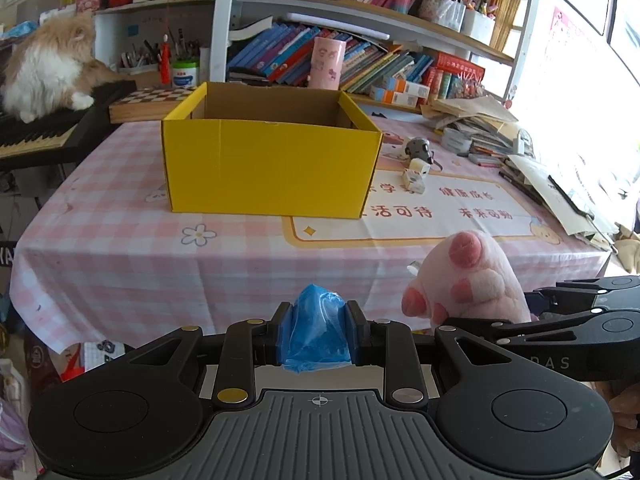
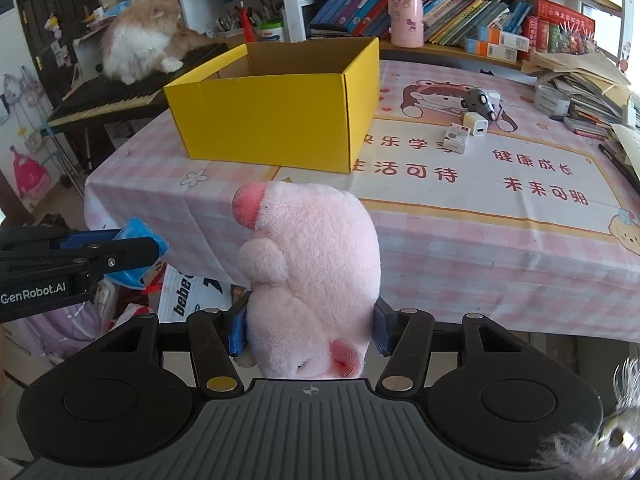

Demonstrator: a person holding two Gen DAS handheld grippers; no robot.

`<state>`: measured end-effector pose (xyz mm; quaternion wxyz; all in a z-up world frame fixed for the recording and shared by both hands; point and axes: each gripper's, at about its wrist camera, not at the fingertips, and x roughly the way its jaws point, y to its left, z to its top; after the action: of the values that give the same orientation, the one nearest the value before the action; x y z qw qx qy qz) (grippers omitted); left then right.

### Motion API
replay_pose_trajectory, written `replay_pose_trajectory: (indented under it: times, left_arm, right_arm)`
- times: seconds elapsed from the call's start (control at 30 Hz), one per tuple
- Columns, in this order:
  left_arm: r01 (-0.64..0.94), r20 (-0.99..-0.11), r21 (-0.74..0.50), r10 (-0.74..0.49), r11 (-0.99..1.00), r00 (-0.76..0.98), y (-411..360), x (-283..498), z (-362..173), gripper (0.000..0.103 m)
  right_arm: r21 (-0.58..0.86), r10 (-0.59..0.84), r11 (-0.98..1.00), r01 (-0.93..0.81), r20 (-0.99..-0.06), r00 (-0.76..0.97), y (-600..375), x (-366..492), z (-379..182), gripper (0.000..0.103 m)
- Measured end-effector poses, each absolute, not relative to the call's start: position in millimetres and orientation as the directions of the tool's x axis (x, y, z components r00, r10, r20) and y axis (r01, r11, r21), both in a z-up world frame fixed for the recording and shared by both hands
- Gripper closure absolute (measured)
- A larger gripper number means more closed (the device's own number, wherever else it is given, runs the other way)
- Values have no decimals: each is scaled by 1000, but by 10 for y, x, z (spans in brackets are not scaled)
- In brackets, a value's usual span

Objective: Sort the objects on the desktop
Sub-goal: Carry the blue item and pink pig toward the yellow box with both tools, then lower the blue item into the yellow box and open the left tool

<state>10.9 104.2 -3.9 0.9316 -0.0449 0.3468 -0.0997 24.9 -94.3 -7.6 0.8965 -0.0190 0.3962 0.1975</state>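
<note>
My left gripper (image 1: 319, 332) is shut on a crumpled blue plastic packet (image 1: 318, 330), held off the near edge of the table. Seen from the right wrist view, that same left gripper (image 2: 148, 246) and blue packet (image 2: 140, 236) sit at the left. My right gripper (image 2: 310, 328) is shut on a pink plush pig (image 2: 316, 272), its snout pointing up and left. In the left wrist view the plush pig (image 1: 468, 280) shows at the right with the right gripper's fingers (image 1: 560, 320) beside it. An open yellow cardboard box (image 1: 272, 168) (image 2: 280, 120) stands ahead on the table.
The pink checked tablecloth (image 1: 120, 248) holds a small white box (image 2: 458, 138), a white charger (image 2: 478, 124) and a grey toy car (image 2: 478, 100) right of the box. Papers and books (image 2: 580, 88) pile at the right. A fluffy cat (image 2: 140, 48) lies on a keyboard (image 1: 36, 136) at the left.
</note>
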Motion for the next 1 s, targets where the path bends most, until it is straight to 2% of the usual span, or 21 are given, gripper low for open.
replay_pose_trajectory:
  times: [1.0]
  left_arm:
    - [99, -603, -164, -179, 982, 778, 1323, 78, 46, 77]
  right_arm:
    - [88, 382, 881, -465, -713, 588, -661, 209, 10, 49]
